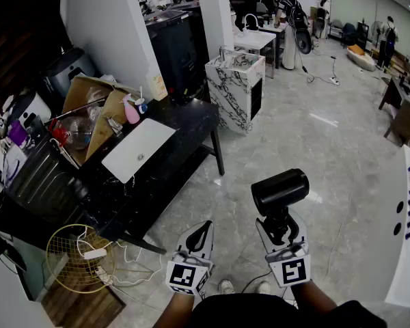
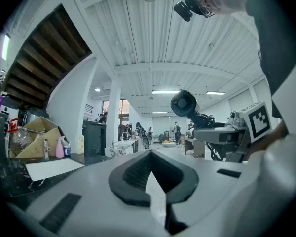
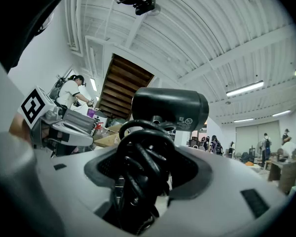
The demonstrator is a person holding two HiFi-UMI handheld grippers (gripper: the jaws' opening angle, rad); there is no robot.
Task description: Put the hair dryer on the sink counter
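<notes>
A black hair dryer (image 1: 280, 191) stands upright over the floor, its barrel pointing left. My right gripper (image 1: 279, 229) is shut on its handle, which has the black cord wound round it. In the right gripper view the barrel of the hair dryer (image 3: 170, 108) rises just past the jaws of the right gripper (image 3: 148, 152), and the coiled cord fills the gap. My left gripper (image 1: 201, 236) hangs beside it, shut and empty, its pads meeting in the left gripper view (image 2: 150, 154). The black sink counter (image 1: 184, 125) with its white basin (image 1: 138, 149) lies to the front left, well apart from both grippers.
A pink spray bottle (image 1: 131, 109) and an open cardboard box (image 1: 89, 98) stand at the counter's back. A marble-patterned cabinet (image 1: 234, 87) stands beyond its right end. A wire fan guard (image 1: 78, 257) and cables lie on the floor at left. A white panel (image 1: 406, 231) stands at right.
</notes>
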